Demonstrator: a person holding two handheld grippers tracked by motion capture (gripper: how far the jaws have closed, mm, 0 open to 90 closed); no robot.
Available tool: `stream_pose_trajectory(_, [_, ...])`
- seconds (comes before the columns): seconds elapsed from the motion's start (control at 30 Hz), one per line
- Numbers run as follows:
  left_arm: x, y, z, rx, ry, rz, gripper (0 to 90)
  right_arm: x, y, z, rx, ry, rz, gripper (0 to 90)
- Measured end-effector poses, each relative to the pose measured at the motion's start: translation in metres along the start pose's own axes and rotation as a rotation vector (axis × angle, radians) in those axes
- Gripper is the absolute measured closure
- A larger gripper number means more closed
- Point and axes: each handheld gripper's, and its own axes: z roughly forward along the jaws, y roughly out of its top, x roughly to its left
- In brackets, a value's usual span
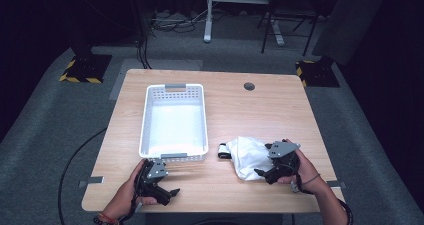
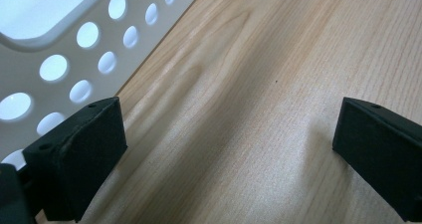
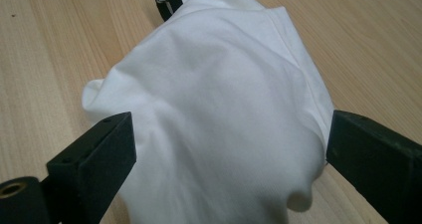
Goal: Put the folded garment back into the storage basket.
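White cloth (image 3: 219,114), bunched on the counter (image 1: 260,110) right of the basket (image 1: 174,121), is straddled by the right gripper (image 3: 229,159), its jaws spread and unclosed. The left gripper (image 2: 229,149), jaws parted over bare wood, is held farther off.

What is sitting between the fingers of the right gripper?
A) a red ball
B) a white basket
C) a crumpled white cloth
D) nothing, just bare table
C: in the right gripper view the white cloth bulges up between the right gripper's two spread black fingers, and the high view shows the same cloth lying on the table right at that gripper.
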Motion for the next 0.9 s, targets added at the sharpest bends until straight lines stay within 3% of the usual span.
stream_pose_trajectory(0.6, [0.0,0.0,0.0,0.0,0.0,0.0,0.4,-0.007,-0.002,0.031,0.056,0.023,0.01,5.5])
stream_pose_trajectory(0.9, [0.0,0.0,0.0,0.0,0.0,0.0,0.4,-0.016,-0.013,0.039,0.021,0.111,0.115,9.5])
